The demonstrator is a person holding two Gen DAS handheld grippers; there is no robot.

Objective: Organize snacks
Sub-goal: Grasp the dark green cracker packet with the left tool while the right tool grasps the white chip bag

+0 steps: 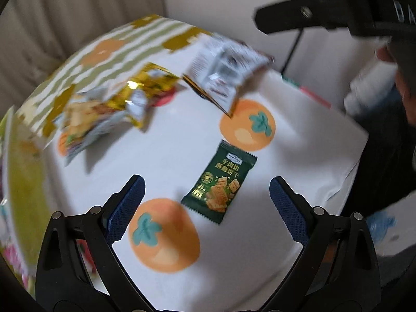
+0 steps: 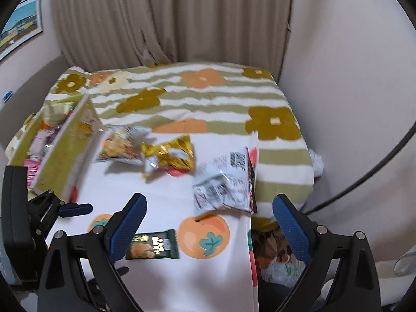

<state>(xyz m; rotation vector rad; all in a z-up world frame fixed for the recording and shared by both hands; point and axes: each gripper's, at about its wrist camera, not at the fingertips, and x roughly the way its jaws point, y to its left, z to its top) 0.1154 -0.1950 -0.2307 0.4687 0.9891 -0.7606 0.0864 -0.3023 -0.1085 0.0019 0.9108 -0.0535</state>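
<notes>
snacks are lying scattered over the cloth-covered surface (image 2: 169, 202): a small dark green biscuit packet (image 1: 220, 185) nearest me, a gold foil packet (image 2: 169, 154) and a pale printed bag (image 2: 119, 144) further back, and a white-and-grey pouch (image 2: 223, 182) off to the right edge. i am judging all of them as light, crinkly and soft-walled, with brittle contents in the green one, so squeezing hard across the middle is risking crushed biscuits. i am thinking the crimped end seal or a long edge is the place to take hold, since the film looks glossy and is likely sliding if pinched flat.

my left tool (image 1: 206, 195) is hanging over the green packet with its blue pads spread wide and nothing between them pressing; the packet is sitting in the gap, untouched. my right tool (image 2: 209, 221) is likewise spread wide and empty, hovering over the near edge of the cloth.

the right wrist view is showing what the left is hardly giving me: a yellow-green box (image 2: 62, 145) at the far left, open-topped and already holding packets, which i am taking as the destination. it is also catching the left tool at its left margin. the left view alone is showing the green packet's printed face clearly, though the back packets are smeared by blur.
</notes>
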